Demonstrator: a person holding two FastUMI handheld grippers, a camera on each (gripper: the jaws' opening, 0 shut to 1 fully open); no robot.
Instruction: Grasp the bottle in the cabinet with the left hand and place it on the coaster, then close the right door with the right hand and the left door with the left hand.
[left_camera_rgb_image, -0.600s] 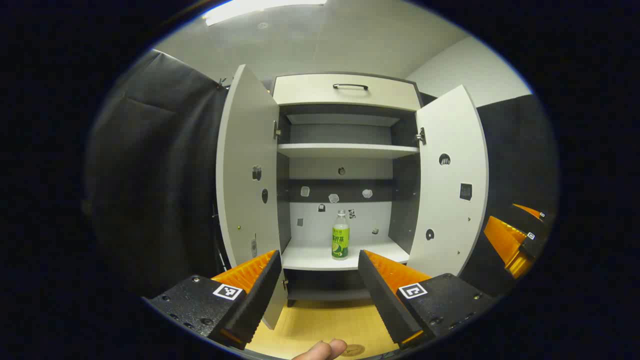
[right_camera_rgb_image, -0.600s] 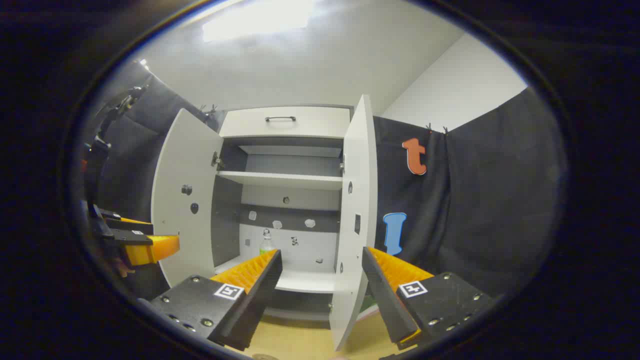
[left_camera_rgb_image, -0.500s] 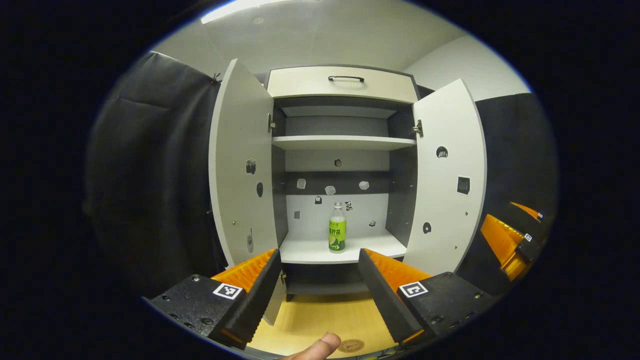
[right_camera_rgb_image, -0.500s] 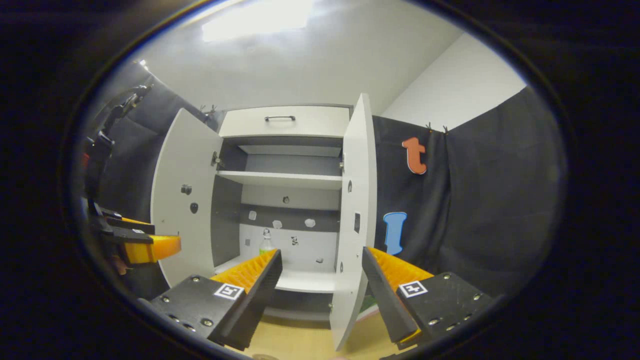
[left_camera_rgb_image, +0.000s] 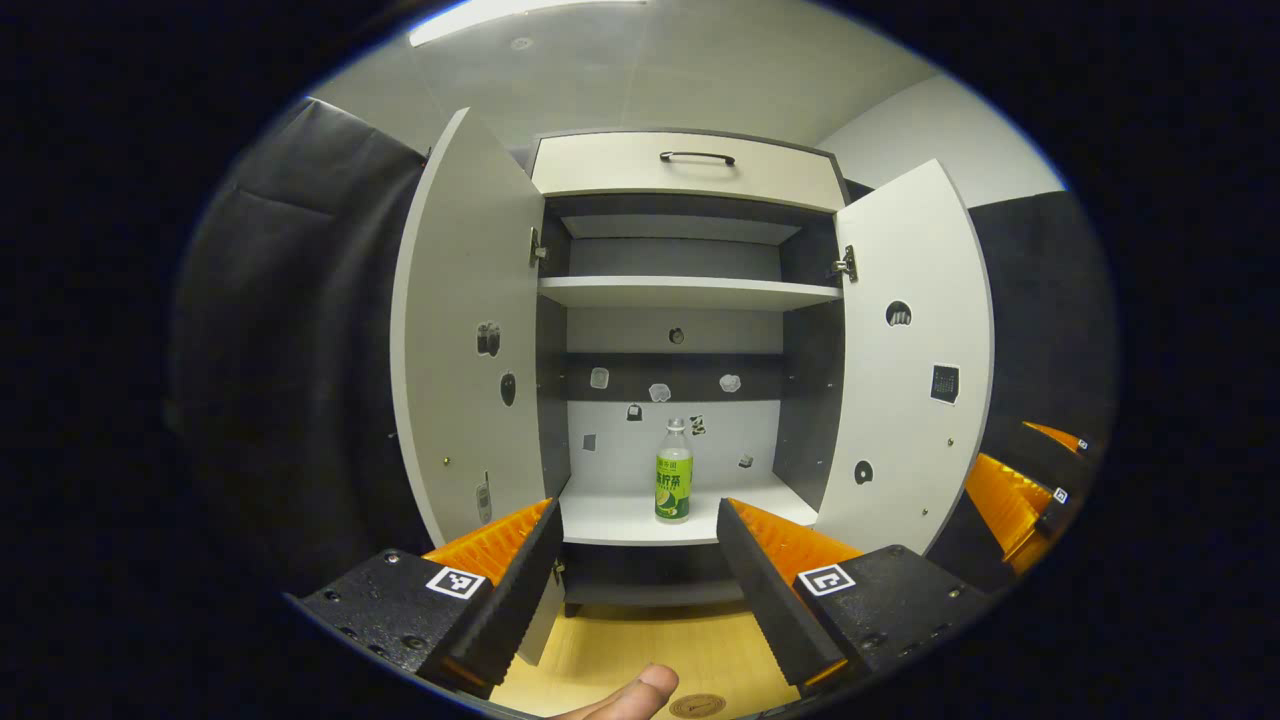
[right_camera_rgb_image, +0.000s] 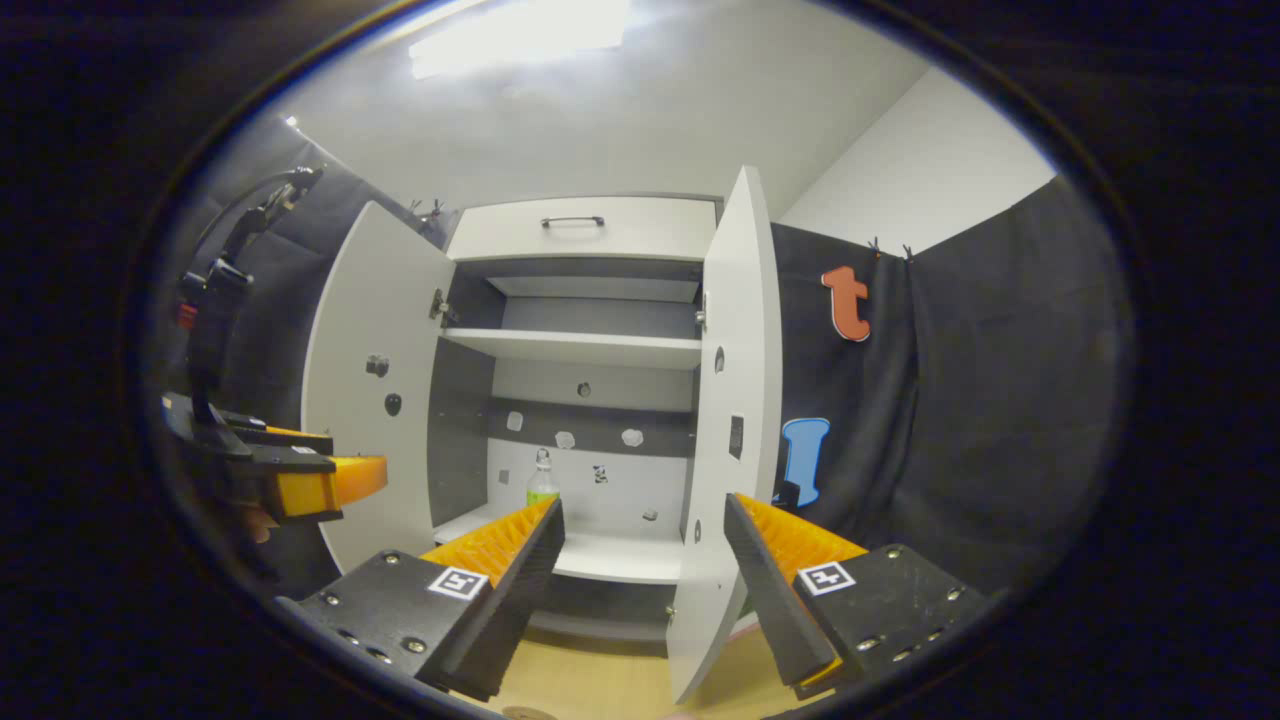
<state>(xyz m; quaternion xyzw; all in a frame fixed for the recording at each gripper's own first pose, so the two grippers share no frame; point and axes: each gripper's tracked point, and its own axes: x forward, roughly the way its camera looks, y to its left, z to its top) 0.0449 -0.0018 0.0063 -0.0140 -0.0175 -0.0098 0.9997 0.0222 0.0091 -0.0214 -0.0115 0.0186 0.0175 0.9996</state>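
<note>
2 doors stand wide open on the white cabinet (left_camera_rgb_image: 690, 180) in the left gripper view. Farthest left hangs the black cloth wall (left_camera_rgb_image: 300, 350); next comes the left door (left_camera_rgb_image: 465, 330), swung outward, its inner face dotted with small fittings. Between the doors the cabinet shows 1 drawer with a dark handle (left_camera_rgb_image: 697, 157) on top, 1 upper shelf (left_camera_rgb_image: 690, 292) and a lower shelf (left_camera_rgb_image: 620, 515). The bottle (left_camera_rgb_image: 674, 472), clear with a green label, stands upright on that lower shelf, near the middle and well back from the front edge. It is well apart from the left gripper (left_camera_rgb_image: 635, 535), whose 2 orange-and-black fingers are spread wide with nothing between them; the bottle shows in the gap above them. Below the gap lies the wooden tabletop (left_camera_rgb_image: 640, 650), with a fingertip (left_camera_rgb_image: 640, 690) at the bottom edge and, just right of it, the round brown coaster (left_camera_rgb_image: 698, 706). Further right comes the right door (left_camera_rgb_image: 915, 360), also swung out, and at the far right edge the right gripper (left_camera_rgb_image: 1025, 495)

In the right gripper view, the left gripper (right_camera_rgb_image: 300, 480) sits at the far left, beside the left door (right_camera_rgb_image: 375, 390). The bottle (right_camera_rgb_image: 542, 480) peeks above the near left finger. The right gripper (right_camera_rgb_image: 640, 540) is spread wide and holds nothing, with the right door (right_camera_rgb_image: 735, 430) seen nearly edge-on just above its gap
</note>
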